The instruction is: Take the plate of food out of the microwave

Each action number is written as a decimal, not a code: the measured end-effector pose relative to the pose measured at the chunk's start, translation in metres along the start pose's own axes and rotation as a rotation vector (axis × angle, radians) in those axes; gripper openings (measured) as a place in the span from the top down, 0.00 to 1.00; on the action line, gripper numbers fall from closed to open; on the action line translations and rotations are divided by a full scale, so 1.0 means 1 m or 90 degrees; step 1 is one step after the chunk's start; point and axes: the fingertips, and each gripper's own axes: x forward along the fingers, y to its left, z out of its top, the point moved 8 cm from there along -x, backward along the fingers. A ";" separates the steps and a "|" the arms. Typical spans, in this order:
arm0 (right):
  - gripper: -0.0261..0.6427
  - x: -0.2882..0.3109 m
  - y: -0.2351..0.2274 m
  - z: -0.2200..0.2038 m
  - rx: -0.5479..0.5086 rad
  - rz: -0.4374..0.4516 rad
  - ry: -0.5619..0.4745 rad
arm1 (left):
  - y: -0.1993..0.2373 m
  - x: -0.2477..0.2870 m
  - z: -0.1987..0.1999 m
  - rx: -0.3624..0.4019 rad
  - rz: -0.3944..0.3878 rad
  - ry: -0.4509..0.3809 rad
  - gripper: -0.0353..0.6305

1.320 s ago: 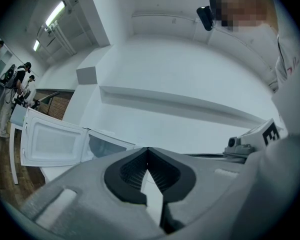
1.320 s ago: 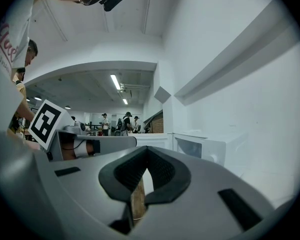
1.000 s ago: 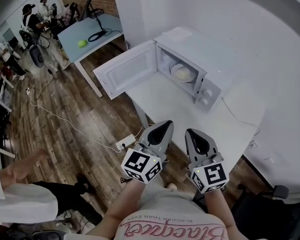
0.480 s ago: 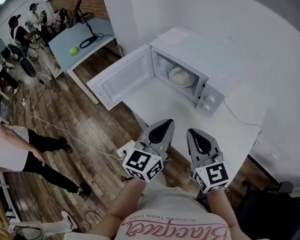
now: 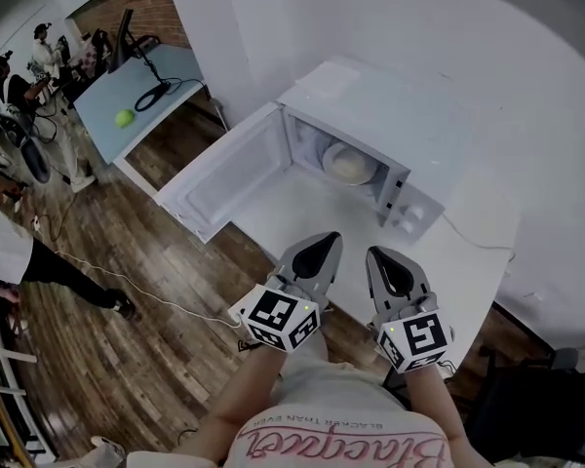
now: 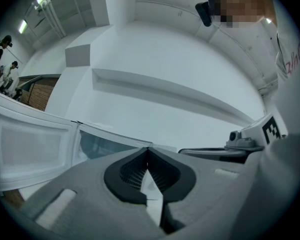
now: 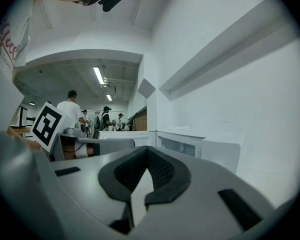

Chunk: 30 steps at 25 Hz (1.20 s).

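Since the earlier frame the whole scene slid in my head view: the microwave (image 5: 370,115) sat a little further left, the far desk (image 5: 102,100) with its green ball (image 5: 125,118) had drifted toward the left edge, and the person (image 5: 19,256) who had been crossing the wooden floor (image 5: 127,349) was now half cut off at the left border. Both grippers kept their place low in the frame.

I saw the left gripper (image 5: 322,242) with its jaws pressed together, and the left gripper view showed the pads meeting at the tip. The right gripper (image 5: 385,258) stood just beside it, its jaws likewise together. Both hovered over the near edge of the desk (image 5: 302,208), well apart from the microwave.

The plate of food (image 5: 351,164) lay inside the microwave cavity, toward the back. The door (image 5: 224,169) stood swung wide to the left, reaching past the desk's left edge and hanging over the floor. A bare stretch of desk ran from the grippers to the cavity's mouth. The control panel (image 5: 409,213) with its knobs bounded the opening on the right, and the white wall (image 5: 468,47) rose near behind the microwave. A cable (image 5: 127,286) trailed across the floor below the door.
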 end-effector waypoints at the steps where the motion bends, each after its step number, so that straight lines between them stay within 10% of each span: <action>1: 0.94 0.005 -0.002 0.000 0.001 -0.005 0.000 | 0.005 0.004 0.000 0.002 -0.005 0.003 0.94; 21: 0.94 0.085 -0.014 -0.005 0.009 -0.123 0.049 | 0.089 0.062 0.000 -0.027 -0.129 0.057 0.93; 30: 0.94 0.104 -0.008 -0.011 0.020 -0.184 0.066 | 0.119 0.075 -0.007 -0.063 -0.170 0.084 0.68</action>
